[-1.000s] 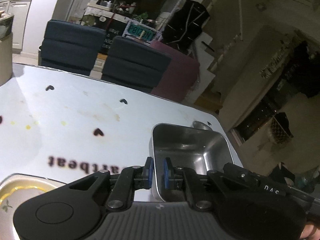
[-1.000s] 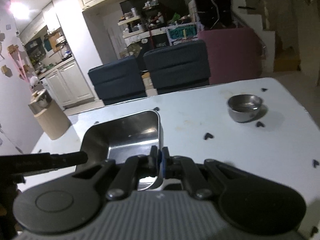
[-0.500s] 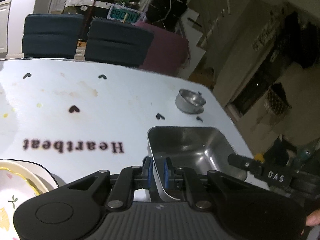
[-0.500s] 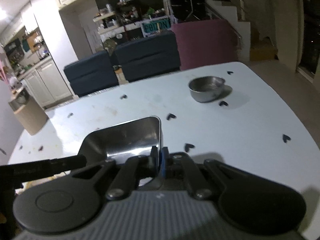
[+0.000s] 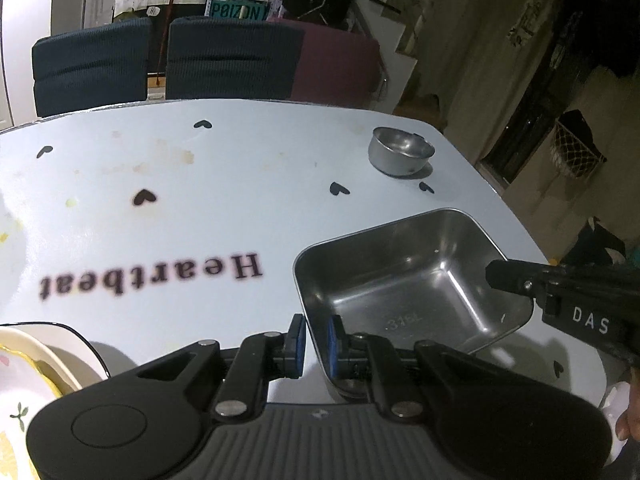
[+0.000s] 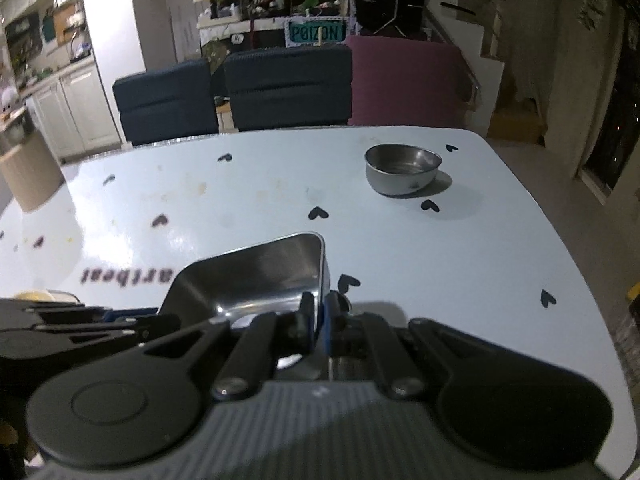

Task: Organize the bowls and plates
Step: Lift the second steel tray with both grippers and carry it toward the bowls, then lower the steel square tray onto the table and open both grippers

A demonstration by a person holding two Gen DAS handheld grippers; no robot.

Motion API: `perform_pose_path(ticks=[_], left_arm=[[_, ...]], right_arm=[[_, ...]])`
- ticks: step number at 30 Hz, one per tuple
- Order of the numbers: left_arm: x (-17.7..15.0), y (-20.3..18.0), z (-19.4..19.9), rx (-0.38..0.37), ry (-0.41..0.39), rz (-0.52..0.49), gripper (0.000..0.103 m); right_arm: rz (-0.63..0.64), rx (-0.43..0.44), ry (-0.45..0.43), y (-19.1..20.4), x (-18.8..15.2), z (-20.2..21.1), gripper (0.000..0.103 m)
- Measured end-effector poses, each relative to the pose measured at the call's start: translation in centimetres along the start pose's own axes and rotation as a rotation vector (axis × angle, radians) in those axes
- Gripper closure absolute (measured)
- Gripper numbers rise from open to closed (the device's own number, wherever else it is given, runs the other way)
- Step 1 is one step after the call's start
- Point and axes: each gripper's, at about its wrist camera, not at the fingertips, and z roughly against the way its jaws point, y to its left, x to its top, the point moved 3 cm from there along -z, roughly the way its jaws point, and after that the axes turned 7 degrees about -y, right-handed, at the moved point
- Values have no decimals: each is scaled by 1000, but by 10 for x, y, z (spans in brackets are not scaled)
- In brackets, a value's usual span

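A rectangular steel tray is held over the white table. My left gripper straddles its near-left rim with a small gap at the outer pad. My right gripper is shut on the tray's right rim; its arm shows in the left wrist view. A small round steel bowl stands at the far right of the table, also in the right wrist view. A floral plate with a dark rim lies at the left.
The table carries heart marks and the word "Heartbeat". Two dark chairs and a maroon one stand behind the far edge. A tan cylinder container stands at the far left. The right table edge is close.
Both grippers and the tray moved away from the plate toward the right side of the table. The round bowl came into fuller view. The tray tilted slightly.
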Motion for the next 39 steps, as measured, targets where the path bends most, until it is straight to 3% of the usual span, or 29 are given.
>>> perform_pose_path(ticks=[12,19,39], left_arm=[[-8,-7,-13,-14,23,-40,92],[-11,-4,-18,-2,47,-44,86],[-12,0,-19,10,59,-54,71]], right_arm=[[47,-30,58,-8,-7,-16,99],[92,-55,109,-11,-13,-28,100],[64,-52,226,-22,-24,-49,99]])
